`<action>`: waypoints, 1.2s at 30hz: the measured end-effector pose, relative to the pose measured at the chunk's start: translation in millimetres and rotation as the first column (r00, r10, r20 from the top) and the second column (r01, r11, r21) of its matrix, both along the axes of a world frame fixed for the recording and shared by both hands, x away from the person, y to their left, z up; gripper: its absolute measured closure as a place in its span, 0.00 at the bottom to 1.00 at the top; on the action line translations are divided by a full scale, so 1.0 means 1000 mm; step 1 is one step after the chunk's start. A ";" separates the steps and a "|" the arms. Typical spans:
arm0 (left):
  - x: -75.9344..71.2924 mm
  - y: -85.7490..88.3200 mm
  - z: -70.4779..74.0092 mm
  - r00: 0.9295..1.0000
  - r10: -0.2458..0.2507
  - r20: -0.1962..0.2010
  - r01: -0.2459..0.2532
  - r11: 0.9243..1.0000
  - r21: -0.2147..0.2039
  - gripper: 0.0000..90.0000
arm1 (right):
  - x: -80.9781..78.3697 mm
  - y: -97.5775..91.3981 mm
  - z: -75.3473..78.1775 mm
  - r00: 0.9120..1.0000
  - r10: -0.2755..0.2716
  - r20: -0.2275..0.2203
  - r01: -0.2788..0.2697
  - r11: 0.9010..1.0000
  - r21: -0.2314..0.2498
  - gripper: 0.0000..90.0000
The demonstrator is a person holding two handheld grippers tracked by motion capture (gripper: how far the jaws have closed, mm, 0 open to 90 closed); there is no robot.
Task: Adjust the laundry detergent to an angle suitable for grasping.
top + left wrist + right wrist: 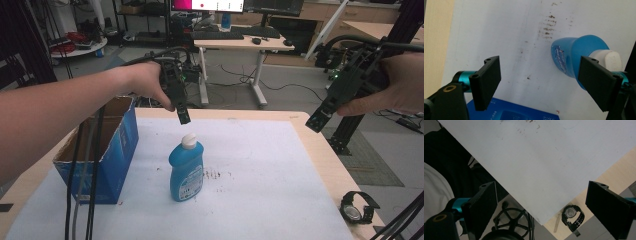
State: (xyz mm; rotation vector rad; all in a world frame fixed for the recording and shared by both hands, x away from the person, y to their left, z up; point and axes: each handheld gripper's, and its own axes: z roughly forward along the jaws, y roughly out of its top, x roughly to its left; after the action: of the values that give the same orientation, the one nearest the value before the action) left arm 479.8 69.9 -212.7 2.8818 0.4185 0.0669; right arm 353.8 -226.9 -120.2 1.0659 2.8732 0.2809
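At the near right corner of the counter [320, 165], on bare wood beside the white sheet [260, 200], lies a black wristwatch [357, 207]. Farther in, left of the middle of the sheet, stands the blue plastic bottle with a white cap [186, 170]; it is upright, its long axis vertical and the cap pointing straight up, its label turned toward the near side. Just to its left, at the sheet's left edge, sits an open blue cardboard box [107, 155]. Brown specks [215, 175] mark the sheet just right of the bottle. Above and slightly beyond the cap hangs the left gripper [183, 116], pointing down, its fingers [486, 82] spread wide with nothing between them, apart from the bottle. Over the far right edge, the right gripper [316, 121] slants down and leftward, its fingers [482, 207] likewise spread and empty.
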 end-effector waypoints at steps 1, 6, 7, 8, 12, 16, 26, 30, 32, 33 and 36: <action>0.000 0.000 0.000 1.000 0.000 0.000 0.000 1.000 -0.002 0.21 | 0.000 0.000 0.000 1.000 -0.005 -0.002 0.005 1.000 -0.002 0.11; 0.000 0.000 0.000 1.000 0.000 0.000 0.000 1.000 -0.001 0.21 | 0.000 0.000 0.000 1.000 -0.010 -0.003 0.010 1.000 -0.002 0.11; 0.000 -0.001 0.000 1.000 0.000 0.001 0.000 1.000 -0.001 0.21 | 0.000 -0.001 0.000 1.000 -0.012 -0.003 0.012 1.000 -0.003 0.11; -0.001 -0.002 0.000 1.000 0.001 0.003 -0.001 1.000 -0.003 0.21 | -0.001 -0.002 0.000 1.000 -0.008 0.001 0.008 1.000 0.002 0.11; -0.001 -0.003 -0.001 1.000 -0.001 0.005 0.001 1.000 0.001 0.21 | -0.001 -0.004 -0.001 1.000 -0.012 0.003 0.012 1.000 0.002 0.11; -0.002 -0.004 0.000 1.000 -0.002 0.005 0.002 1.000 0.002 0.21 | -0.003 -0.006 -0.002 1.000 -0.010 0.004 0.010 1.000 0.005 0.11; -0.002 -0.002 0.000 1.000 0.001 0.005 -0.001 1.000 0.002 0.21 | -0.002 -0.007 -0.004 1.000 -0.013 0.003 0.013 1.000 0.012 0.11; -0.002 -0.001 0.000 1.000 0.001 0.006 -0.001 1.000 0.005 0.21 | -0.002 -0.006 -0.005 1.000 -0.018 -0.002 0.018 1.000 0.013 0.11; -0.003 -0.001 0.000 1.000 0.004 0.006 -0.004 1.000 0.004 0.21 | -0.001 -0.006 -0.006 1.000 -0.013 0.002 0.013 1.000 0.015 0.11; -0.003 0.000 0.001 1.000 0.003 0.002 -0.003 1.000 0.009 0.21 | 0.000 -0.006 -0.006 1.000 -0.011 0.001 0.011 1.000 0.015 0.11; -0.004 0.000 0.000 1.000 0.007 0.003 -0.007 1.000 0.009 0.21 | -0.001 -0.006 -0.007 1.000 -0.019 -0.004 0.019 1.000 0.015 0.11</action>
State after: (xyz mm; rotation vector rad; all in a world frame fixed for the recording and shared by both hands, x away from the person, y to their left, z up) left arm 476.0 70.1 -212.4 2.8885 0.4284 0.0738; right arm 353.1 -233.1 -127.0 1.0962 2.8673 0.2996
